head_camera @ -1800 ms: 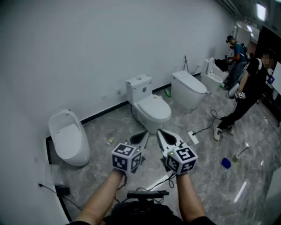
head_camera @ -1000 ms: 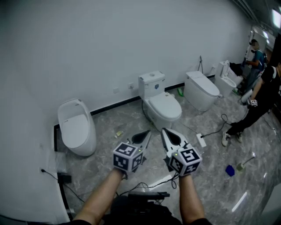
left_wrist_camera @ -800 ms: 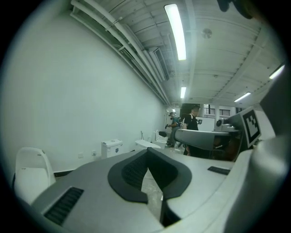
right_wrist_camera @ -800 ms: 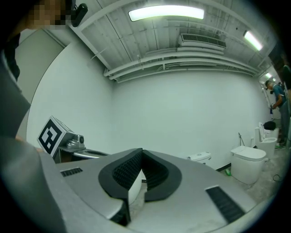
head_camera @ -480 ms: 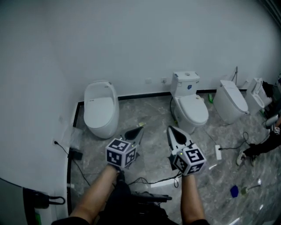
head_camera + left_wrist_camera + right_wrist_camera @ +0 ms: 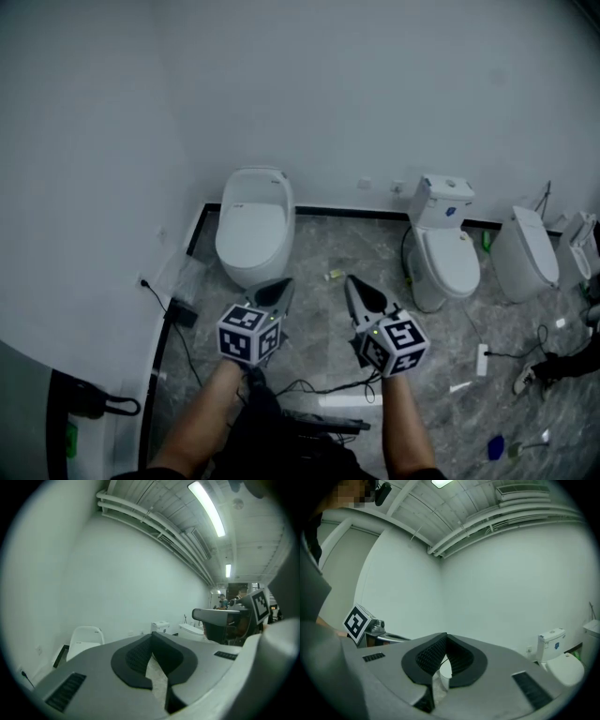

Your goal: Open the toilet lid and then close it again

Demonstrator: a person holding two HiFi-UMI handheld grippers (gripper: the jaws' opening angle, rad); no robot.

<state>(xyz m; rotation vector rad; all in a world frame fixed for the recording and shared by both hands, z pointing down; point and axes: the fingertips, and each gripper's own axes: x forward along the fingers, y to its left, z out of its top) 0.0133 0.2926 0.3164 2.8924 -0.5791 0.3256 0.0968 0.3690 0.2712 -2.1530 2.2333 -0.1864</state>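
The toilet (image 6: 253,225) is being seen against the white wall (image 6: 300,84), near the room's left corner, its lid (image 6: 251,232) being kept down flat. Its long axis is running from the wall out into the room, and the rounded front is being pointed toward the grippers. Grey marbled floor (image 6: 319,248) is lying between; a small scrap (image 6: 335,275) is resting there, and a black box (image 6: 184,314) with a cable (image 6: 161,295) is lying at its left. A toilet with a tank (image 6: 445,253) and a third toilet (image 6: 525,253) are lined up to its right. The left gripper (image 6: 279,291) and right gripper (image 6: 356,289) are being held side by side, apart from the toilet, each with jaws pressed together on nothing.
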